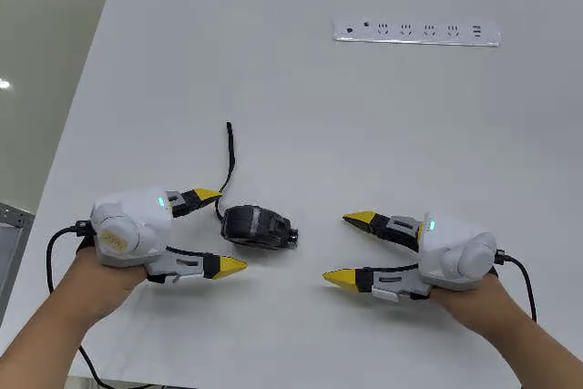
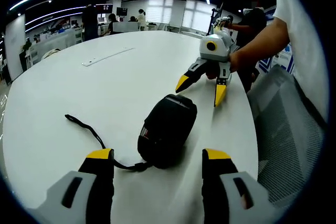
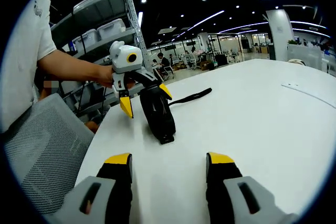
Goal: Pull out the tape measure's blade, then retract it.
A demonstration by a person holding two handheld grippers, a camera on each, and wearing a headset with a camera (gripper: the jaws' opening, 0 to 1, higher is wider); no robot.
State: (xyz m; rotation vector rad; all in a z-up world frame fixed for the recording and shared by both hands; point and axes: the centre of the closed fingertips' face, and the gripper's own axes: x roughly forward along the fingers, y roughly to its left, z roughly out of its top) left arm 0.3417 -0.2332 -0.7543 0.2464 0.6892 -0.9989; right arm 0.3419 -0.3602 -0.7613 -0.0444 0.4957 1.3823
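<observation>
Nearest us, our left gripper (image 1: 226, 230) has its yellow-tipped fingers (image 2: 100, 156) spread wide and holding nothing; just ahead of their tips, in line with the gap between them, lies the black rounded tape measure (image 1: 258, 227) on the white table (image 1: 364, 134), its black wrist strap (image 1: 230, 157) trailing away beside one left finger. Our right gripper (image 1: 337, 248) faces it from the other side, fingers (image 3: 118, 161) likewise parted and empty, near the case but clear of it. We see no blade drawn out, so we judge the task barely begun: the approach before the pull. Next we would close the left fingers around the case, then bring the right fingers to the small hook end (image 3: 167, 139) facing them and pinch it
</observation>
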